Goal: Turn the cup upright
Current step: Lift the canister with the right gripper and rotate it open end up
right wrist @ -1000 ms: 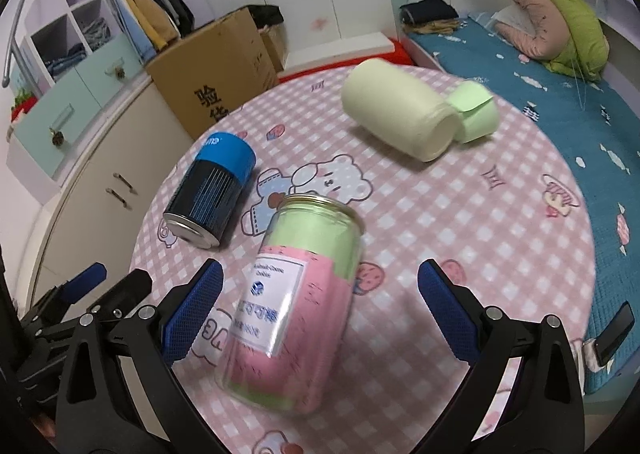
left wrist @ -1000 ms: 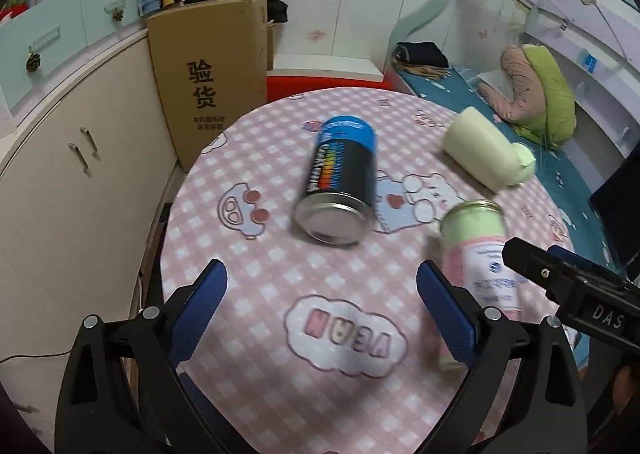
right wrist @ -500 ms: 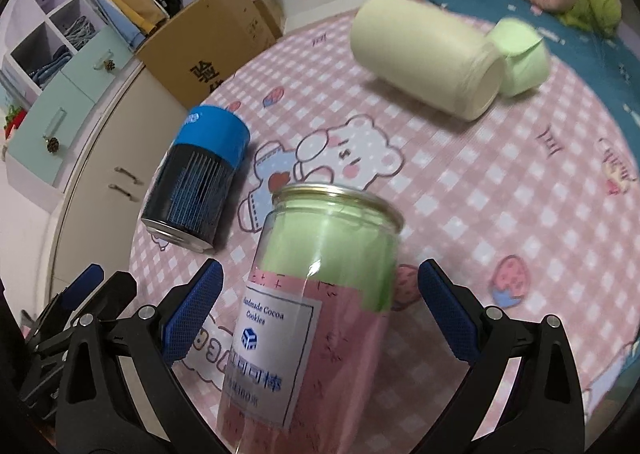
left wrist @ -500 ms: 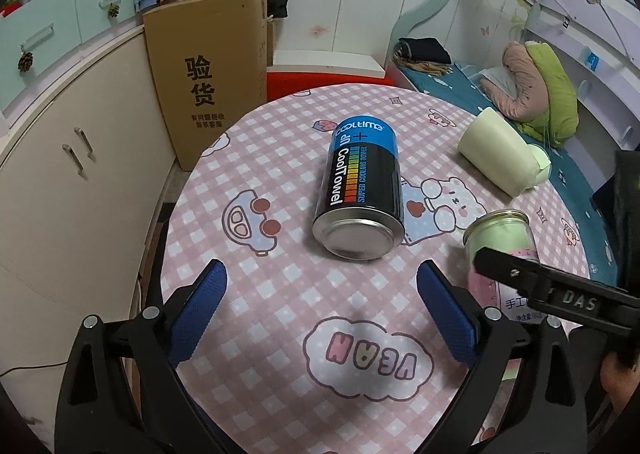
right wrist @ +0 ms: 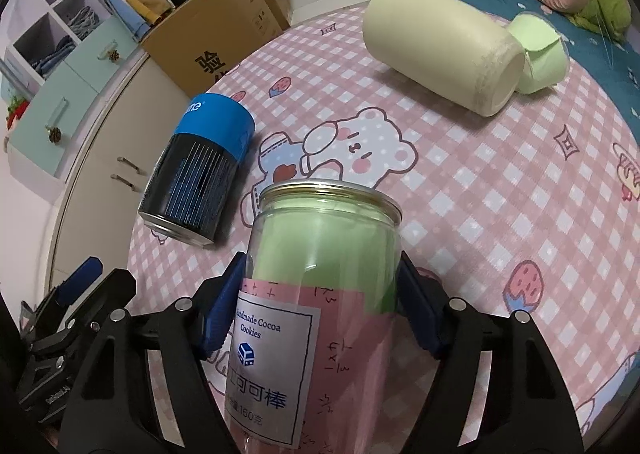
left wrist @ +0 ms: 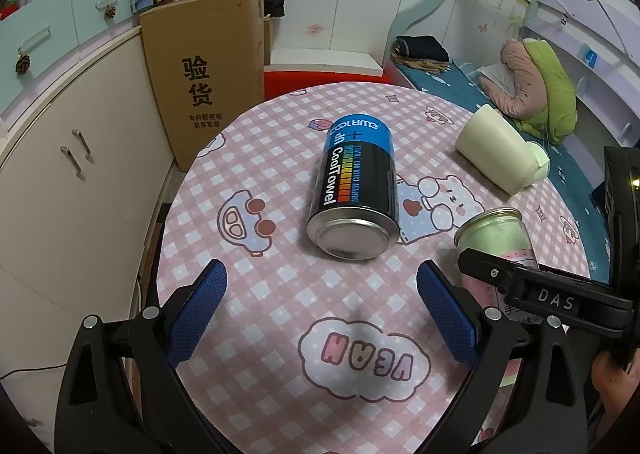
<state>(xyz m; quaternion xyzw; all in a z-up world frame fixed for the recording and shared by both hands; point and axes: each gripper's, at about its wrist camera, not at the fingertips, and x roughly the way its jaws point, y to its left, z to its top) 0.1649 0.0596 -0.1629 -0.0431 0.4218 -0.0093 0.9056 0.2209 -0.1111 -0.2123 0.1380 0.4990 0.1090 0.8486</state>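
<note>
the right gripper point(right wrist: 320, 306) reaches in from the 6 o'clock edge of its own view, its two blue pads point(right wrist: 222, 306) pressed against either side of the clear cookie can point(right wrist: 320, 274), which it pinches around the middle just where the pink label begins. the can lies along the gripper's fingers, its gold-rimmed end pointing toward 12 o'clock over the pink checked tablecloth point(right wrist: 500, 194); whether its body touches the table cannot be told. in the left wrist view the same can point(left wrist: 496, 238) shows at 4 o'clock, with one black finger of the right gripper point(left wrist: 520, 286) crossing in front of it and a bit of the person's hand point(left wrist: 612, 374) at the lower right edge. the left gripper point(left wrist: 320, 314) hangs low at 6 o'clock of its view with its jaws spread wide and nothing between them. ahead of it, toward 12 o'clock, a black and blue can point(left wrist: 358, 190) lies on its side with its silver bottom facing the camera. at 2 o'clock a cream cup point(left wrist: 494, 148) lies on its side near the table's edge, and just beside its far end sits a pale green lid point(left wrist: 540, 162). a cardboard box point(left wrist: 204, 74) stands beyond the table at 11 o'clock.
</note>
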